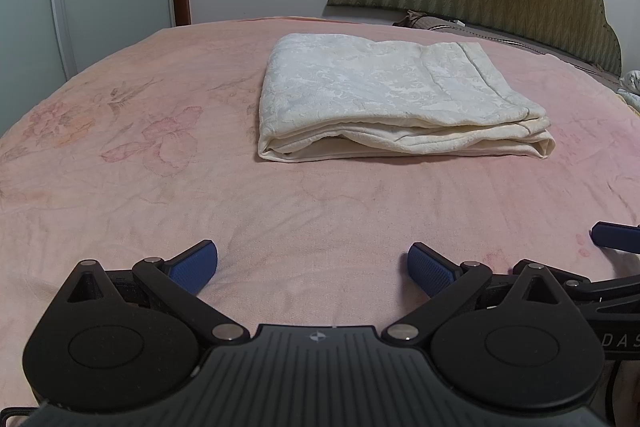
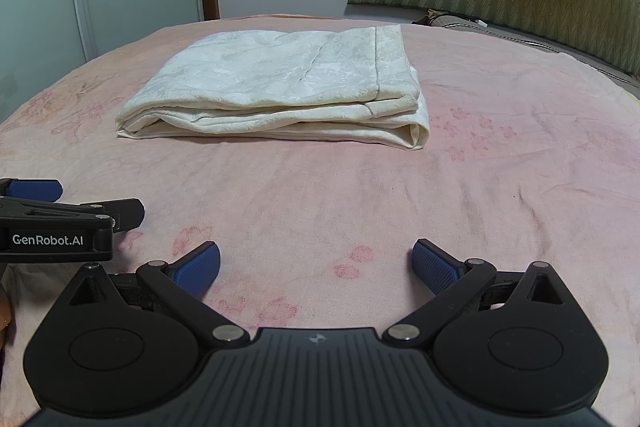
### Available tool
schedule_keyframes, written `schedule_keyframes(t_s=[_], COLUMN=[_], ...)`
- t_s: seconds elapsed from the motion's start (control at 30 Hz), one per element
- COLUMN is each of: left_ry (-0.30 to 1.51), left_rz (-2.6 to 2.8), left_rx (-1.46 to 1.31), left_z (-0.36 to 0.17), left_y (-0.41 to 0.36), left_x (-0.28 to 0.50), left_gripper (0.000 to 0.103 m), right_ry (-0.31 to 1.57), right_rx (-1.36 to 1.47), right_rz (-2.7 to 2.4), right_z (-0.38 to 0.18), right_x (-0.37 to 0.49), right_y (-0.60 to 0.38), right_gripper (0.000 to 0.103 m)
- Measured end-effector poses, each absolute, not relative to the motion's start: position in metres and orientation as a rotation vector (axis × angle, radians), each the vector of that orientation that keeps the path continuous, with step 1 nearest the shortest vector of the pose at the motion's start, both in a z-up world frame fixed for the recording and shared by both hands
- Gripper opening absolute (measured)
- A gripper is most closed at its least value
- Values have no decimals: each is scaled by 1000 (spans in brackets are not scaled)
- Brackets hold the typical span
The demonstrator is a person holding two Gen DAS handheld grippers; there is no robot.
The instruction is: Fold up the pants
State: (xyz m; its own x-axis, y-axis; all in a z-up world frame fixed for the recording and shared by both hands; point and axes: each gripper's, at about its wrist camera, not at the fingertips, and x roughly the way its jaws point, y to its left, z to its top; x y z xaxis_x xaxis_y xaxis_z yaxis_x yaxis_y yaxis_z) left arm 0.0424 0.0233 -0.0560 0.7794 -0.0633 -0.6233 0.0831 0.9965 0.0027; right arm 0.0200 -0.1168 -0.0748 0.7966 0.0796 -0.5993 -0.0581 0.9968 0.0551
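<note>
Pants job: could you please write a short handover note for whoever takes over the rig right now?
Left gripper: open, empty, low over the pink bedspread.
Right gripper: open, empty, alongside the left.
Pants: cream, lying mid-bed ahead of both grippers, apart from them, already folded into a layered rectangle.
Done: folding looks complete.
Left: probably nothing; perhaps tidy the slightly loose front edges.
</note>
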Motion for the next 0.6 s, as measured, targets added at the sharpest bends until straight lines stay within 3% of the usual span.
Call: schedule_keyframes(t_s=[0.6], left_ry=[664], left_rz=[-106], left_rx=[5], left_z=[-53], left_y=[30], left_x=[41], left_gripper=[103], right_ry=[645], right_rx=[34], right_rz=[74], right_z=[-75], right_x=[20], right_y=[-117], right_gripper=[103])
